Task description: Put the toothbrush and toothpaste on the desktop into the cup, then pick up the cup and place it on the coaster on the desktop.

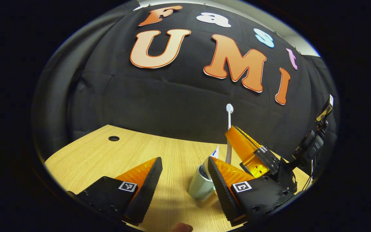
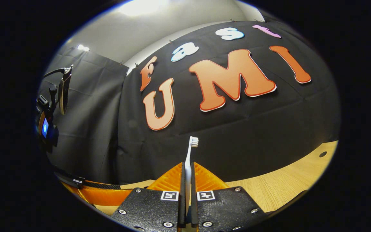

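In the right gripper view, the right gripper [image 2: 187, 180] has its 2 fingers pressed tight on the toothbrush [image 2: 190, 154], bristles up. In the left gripper view, the left gripper [image 1: 182, 180] is spread wide with nothing between its fingers, the cup [image 1: 201, 185] on the desk [image 1: 108, 154] just beside one finger. Behind it the toothbrush stands over the cup.

A staged recording booth rather than a lived-in room is indicated: black cloth [image 1: 172, 96] is hung as a backdrop behind and beside the work area, and in the right gripper view it is seen pinned along its top edge to a plain pale wall [image 2: 147, 29]. The work surface is a light wood-grain desktop [image 1: 108, 154] with a round cable hole [image 1: 113, 138], of the kind found on office desks. A camera rig with cables [image 2: 48, 109] is seen against the cloth, which marks the place as set up for data capture.
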The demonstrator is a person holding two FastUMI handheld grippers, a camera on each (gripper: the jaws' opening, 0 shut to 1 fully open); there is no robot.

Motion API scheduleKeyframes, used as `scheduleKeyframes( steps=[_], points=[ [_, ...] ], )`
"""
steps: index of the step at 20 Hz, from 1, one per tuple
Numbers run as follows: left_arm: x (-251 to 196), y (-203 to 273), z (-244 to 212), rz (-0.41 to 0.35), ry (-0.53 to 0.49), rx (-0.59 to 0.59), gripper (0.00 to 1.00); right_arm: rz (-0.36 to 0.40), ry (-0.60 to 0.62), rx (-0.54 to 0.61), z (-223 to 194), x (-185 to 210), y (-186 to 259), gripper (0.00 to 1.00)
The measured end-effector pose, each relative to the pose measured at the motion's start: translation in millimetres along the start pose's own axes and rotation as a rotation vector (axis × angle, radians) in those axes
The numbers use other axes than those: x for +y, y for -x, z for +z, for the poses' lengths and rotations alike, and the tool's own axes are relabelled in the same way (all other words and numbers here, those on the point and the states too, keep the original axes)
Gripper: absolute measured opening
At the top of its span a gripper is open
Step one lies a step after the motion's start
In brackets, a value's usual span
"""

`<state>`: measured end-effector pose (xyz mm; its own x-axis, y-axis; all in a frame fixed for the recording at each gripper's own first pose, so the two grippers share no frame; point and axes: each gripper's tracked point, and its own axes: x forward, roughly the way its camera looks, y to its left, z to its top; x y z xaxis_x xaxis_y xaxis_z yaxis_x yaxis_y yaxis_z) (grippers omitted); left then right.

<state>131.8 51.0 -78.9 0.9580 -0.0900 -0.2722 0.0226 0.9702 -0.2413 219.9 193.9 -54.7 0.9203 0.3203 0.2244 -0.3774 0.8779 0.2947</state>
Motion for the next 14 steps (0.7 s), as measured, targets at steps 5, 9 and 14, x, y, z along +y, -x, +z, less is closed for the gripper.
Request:
scheduleKeyframes(
  steps=[5, 9, 14],
  points=[
    [0.8, -2.0, -2.2, 0.002, 0.000, 0.007, 0.92, -0.010, 0.011, 0.019, -12.2, -3.4, -4.6, 0.06],
    [-7.5, -2.0, -5.7, -0.027, -0.004, 0.035, 0.93, -0.013, 0.012, 0.062, -16.5, -7.2, 4.5, 0.09],
    [-19.1, 4.7, -3.5, -0.061, -0.020, 0.051, 0.92, 0.003, 0.042, 0.064, 1.4, -3.7, 26.1, 0.09]
  ],
)
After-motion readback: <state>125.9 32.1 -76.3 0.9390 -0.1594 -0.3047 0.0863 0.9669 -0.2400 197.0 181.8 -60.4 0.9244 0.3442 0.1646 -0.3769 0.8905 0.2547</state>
